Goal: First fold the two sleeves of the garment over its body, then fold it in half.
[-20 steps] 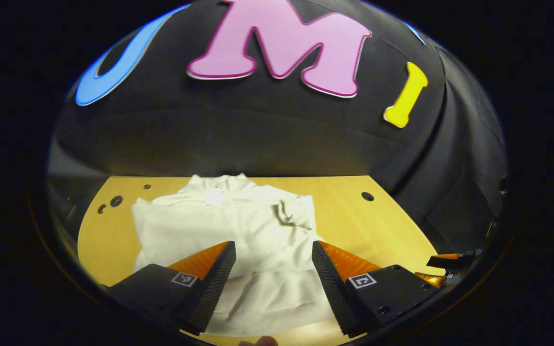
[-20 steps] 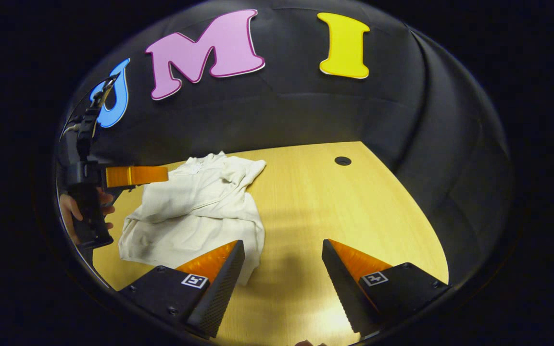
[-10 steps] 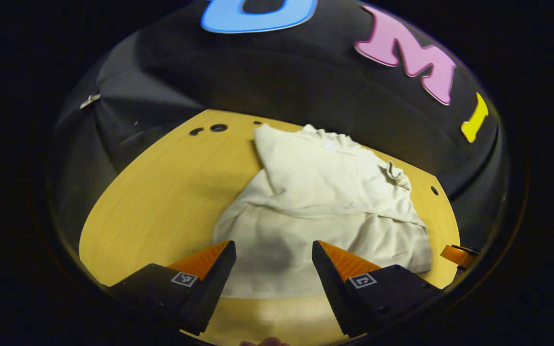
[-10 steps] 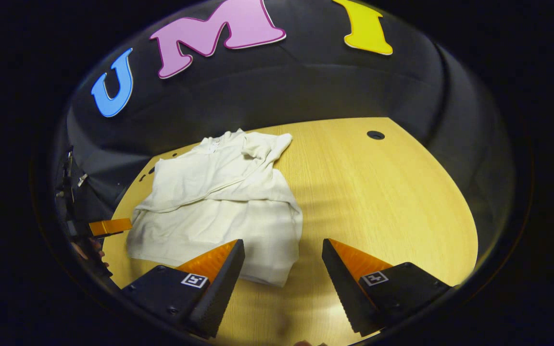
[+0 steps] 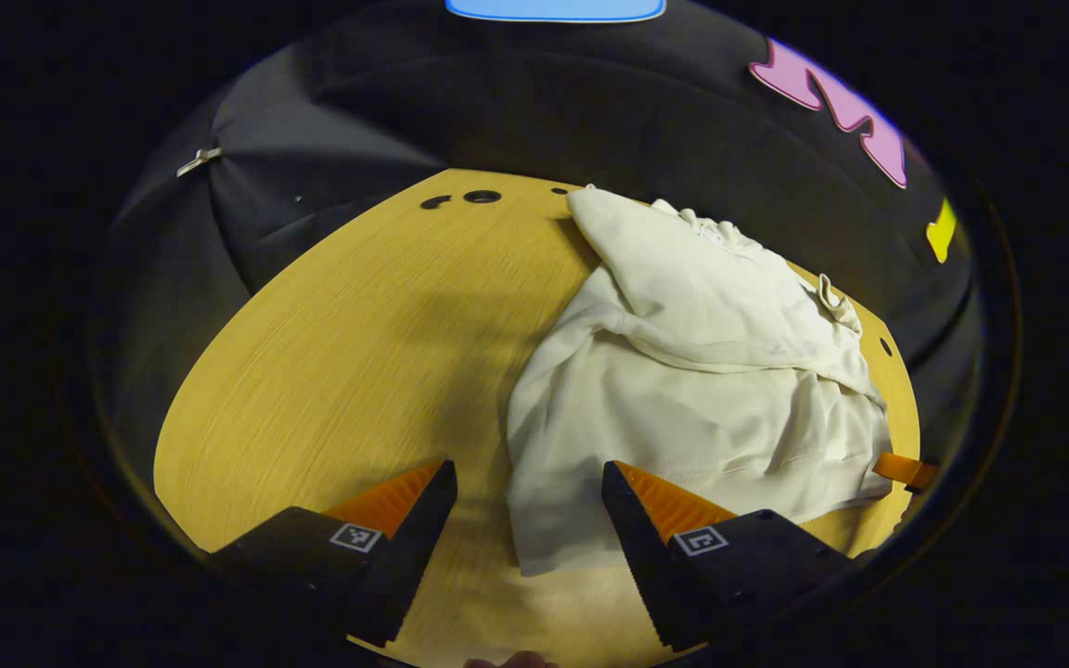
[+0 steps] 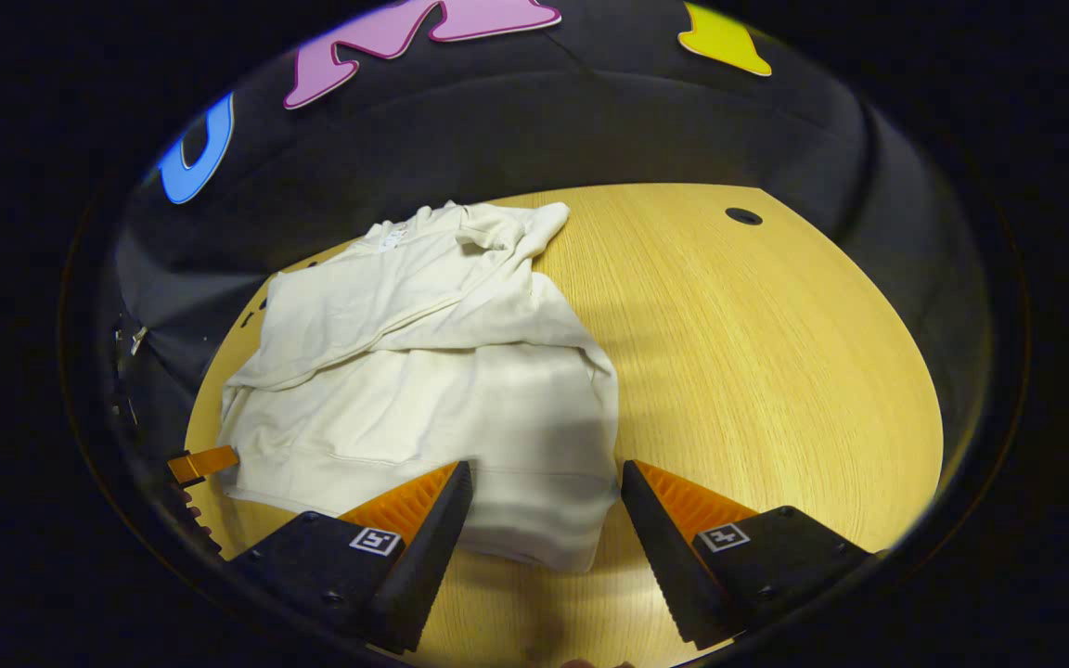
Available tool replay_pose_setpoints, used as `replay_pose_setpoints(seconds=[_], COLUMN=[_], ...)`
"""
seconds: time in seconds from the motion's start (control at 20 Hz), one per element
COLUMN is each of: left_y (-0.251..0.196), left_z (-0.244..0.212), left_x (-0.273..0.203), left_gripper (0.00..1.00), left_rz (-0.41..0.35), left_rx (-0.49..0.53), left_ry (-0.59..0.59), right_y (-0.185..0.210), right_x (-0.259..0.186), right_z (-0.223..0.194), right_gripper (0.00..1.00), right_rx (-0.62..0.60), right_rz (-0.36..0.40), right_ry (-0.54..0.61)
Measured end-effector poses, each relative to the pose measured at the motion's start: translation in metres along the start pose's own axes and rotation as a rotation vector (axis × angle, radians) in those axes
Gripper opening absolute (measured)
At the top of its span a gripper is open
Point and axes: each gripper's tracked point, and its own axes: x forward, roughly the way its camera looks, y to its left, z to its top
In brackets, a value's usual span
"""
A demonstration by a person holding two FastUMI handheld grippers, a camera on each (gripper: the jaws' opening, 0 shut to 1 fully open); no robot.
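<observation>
Both sets of jaws gape empty above the garment hem at 6 o'clock; uneven pinches there could drag its folded sleeves loose across the worktop.

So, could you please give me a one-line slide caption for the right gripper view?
Open right gripper poised over the near hem of a cream garment on the wooden table.

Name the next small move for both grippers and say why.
Probably lower both open grippers onto the cream fabric garment's near hem corners: sleeves already lie folded over its body, left gripper brackets one corner, right gripper the other, neither gripping yet.
</observation>
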Motion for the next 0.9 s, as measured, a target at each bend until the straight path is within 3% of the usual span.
replay_pose_setpoints(seconds=[0.15, 0.3, 0.45, 0.5, 0.55, 0.6, 0.65, 0.75, 0.8, 0.9], left_y=[-0.008, -0.024, -0.039, -0.043, -0.047, -0.051, -0.054, -0.057, -0.058, -0.060], left_z=[-0.004, -0.004, -0.003, -0.003, -0.005, -0.003, -0.005, -0.002, 0.001, 0.003], left_x=[0.007, 0.009, 0.013, 0.012, 0.014, 0.016, 0.014, 0.014, 0.014, 0.015], left_gripper=[0.99, 0.95, 0.78, 0.74, 0.55, 0.59, 0.38, 0.20, 0.17, 0.08], left_rz=[0.022, 0.020, -0.008, -0.015, -0.030, -0.044, -0.059, -0.066, -0.070, -0.076], left_rx=[0.085, 0.096, 0.116, 0.127, 0.124, 0.120, 0.118, 0.113, 0.105, 0.076], left_ry=[0.006, 0.005, -0.020, -0.030, -0.035, -0.037, -0.037, -0.041, -0.049, -0.069], right_y=[0.000, 0.000, 0.014, 0.022, 0.029, 0.031, 0.038, 0.041, 0.041, 0.048], right_x=[0.005, 0.010, 0.010, 0.012, 0.012, 0.014, 0.014, 0.016, 0.016, 0.020], right_z=[0.003, 0.001, 0.000, -0.001, -0.002, 0.000, -0.002, -0.002, 0.000, 0.001], right_gripper=[0.99, 1.00, 0.96, 0.66, 0.68, 0.39, 0.34, 0.19, 0.11, 0.07], right_rx=[0.010, -0.063, -0.066, -0.064, -0.060, -0.069, -0.071, -0.051, -0.039, 0.005], right_rz=[-0.044, -0.082, -0.058, -0.031, -0.017, -0.015, 0.013, 0.027, 0.051, 0.112], right_ry=[-0.016, -0.014, -0.020, -0.019, -0.018, -0.030, -0.026, -0.012, -0.004, 0.036])
